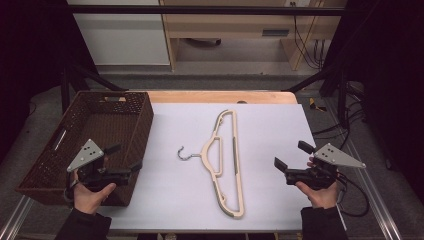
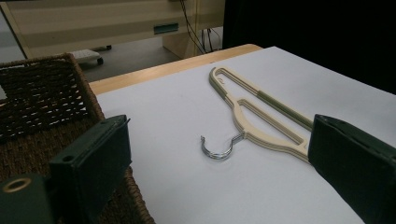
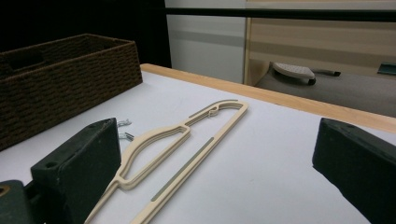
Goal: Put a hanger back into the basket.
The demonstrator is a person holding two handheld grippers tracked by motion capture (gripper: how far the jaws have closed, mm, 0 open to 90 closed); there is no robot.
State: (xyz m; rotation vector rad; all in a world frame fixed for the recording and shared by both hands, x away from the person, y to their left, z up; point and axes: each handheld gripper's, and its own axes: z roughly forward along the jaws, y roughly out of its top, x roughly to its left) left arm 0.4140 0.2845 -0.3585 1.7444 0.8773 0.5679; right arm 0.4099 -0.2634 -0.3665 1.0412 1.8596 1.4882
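Tongs, two pairs, each held in one hand at the near edge of the table [image 1: 165, 200]. Left tongs [image 1: 125, 157]: jaws spread apart, nothing between them, hovering over the near right corner of the basket [image 1: 125, 125], pointing toward the middle of the table. Left hand [image 1: 90, 192] grips the handle from below; grey three-cornered plate on top. Right tongs [image 1: 292, 155]: jaws likewise spread and empty, at the near right corner of the table, pointing left toward the hanger [image 1: 225, 160]. Right hand [image 1: 320, 192] grips the handle; a cable trails from it off the right edge.

Hanger: one, cream plastic with greyish grip strips along its bars, lying flat on the white sheet at the middle of the table, between the two tongs and apart from both. Long axis runs from far edge to near edge; metal hook [image 1: 186, 154] points toward the left edge, toward the basket. In the left gripper view the hook lies between the two jaws, farther off on the sheet.

Basket: one, dark brown woven, rectangular, with a cut-out handle in its far wall, standing along the left edge of the table and overhanging it.

Table: light wood strip showing at the far edge beyond the white sheet.
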